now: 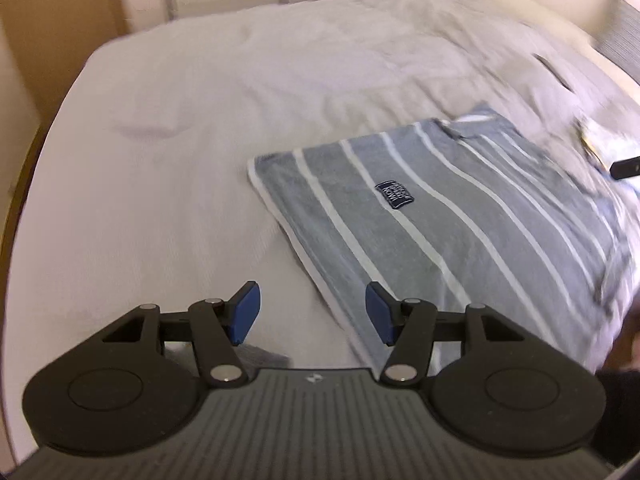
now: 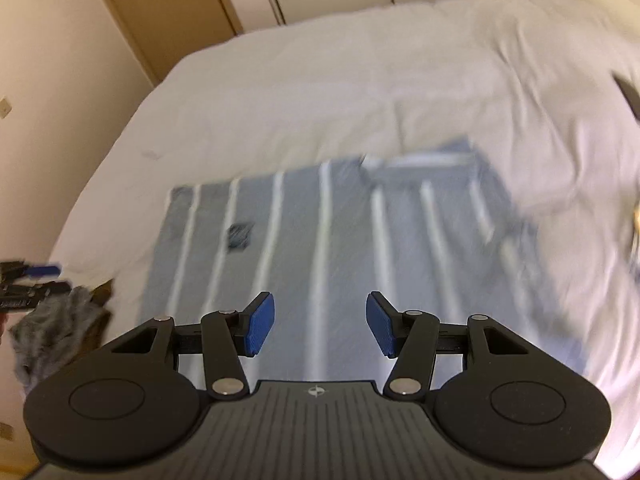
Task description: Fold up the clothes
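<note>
Left wrist view: one folded blue-grey shirt (image 1: 440, 216) with white stripes and a dark chest patch (image 1: 394, 195) lies flat on a bed (image 1: 200, 140) covered in a white sheet. The left gripper (image 1: 313, 312) hangs wide and empty over the shirt's near-left edge, one blue pad above bare sheet, the other above the cloth. Left of the shirt and beyond it, the sheet lies broad and bare, though rumpled. A dark object (image 1: 625, 168) sits just past the shirt's right side, too blurred to identify.

Right wrist view: the right gripper (image 2: 321, 324) hovers wide and empty above the same shirt (image 2: 320, 240), which is blurred here. Left of the shirt, at the bed's edge, the left gripper (image 2: 36, 280) shows above one crumpled grey cloth (image 2: 52, 332). Bare sheet spreads beyond the shirt's far edge to a wooden door (image 2: 168, 4).
</note>
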